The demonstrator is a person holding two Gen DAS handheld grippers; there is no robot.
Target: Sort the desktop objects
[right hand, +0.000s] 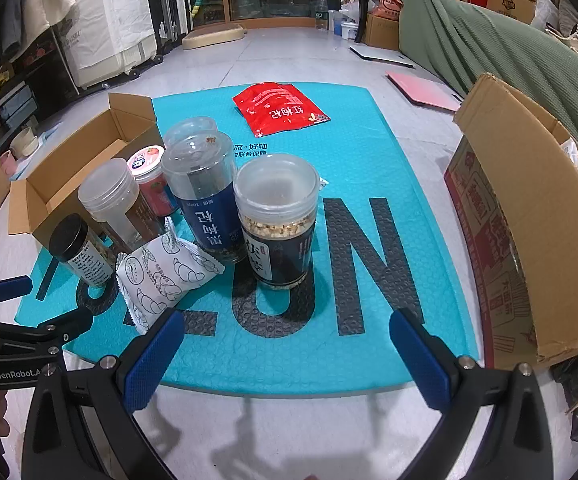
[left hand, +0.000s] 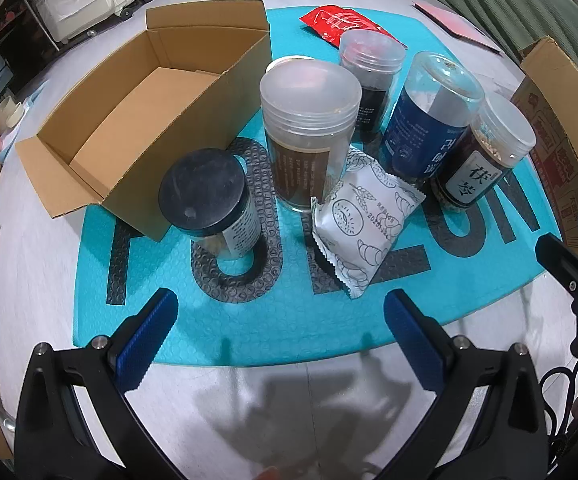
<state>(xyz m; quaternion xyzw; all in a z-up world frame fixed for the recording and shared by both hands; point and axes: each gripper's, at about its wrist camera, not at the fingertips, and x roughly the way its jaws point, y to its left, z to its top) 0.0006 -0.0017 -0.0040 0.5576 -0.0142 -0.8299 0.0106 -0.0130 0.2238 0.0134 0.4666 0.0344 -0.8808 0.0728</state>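
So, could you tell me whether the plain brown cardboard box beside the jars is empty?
Apparently empty: the plain brown cardboard box stands open-topped, and the left wrist view shows only bare floor inside. Its near corner is hidden.

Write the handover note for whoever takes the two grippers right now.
Left gripper: open, empty, above the mat's near edge.
Right gripper: open, empty, likewise.
On the teal mat: black-lid jar, several clear-lid jars including the grain jar, white snack packet, red pouch at the far end.
Plain cardboard box at the left shows nothing inside.
Done: apparently nothing sorted.
Left: everything.
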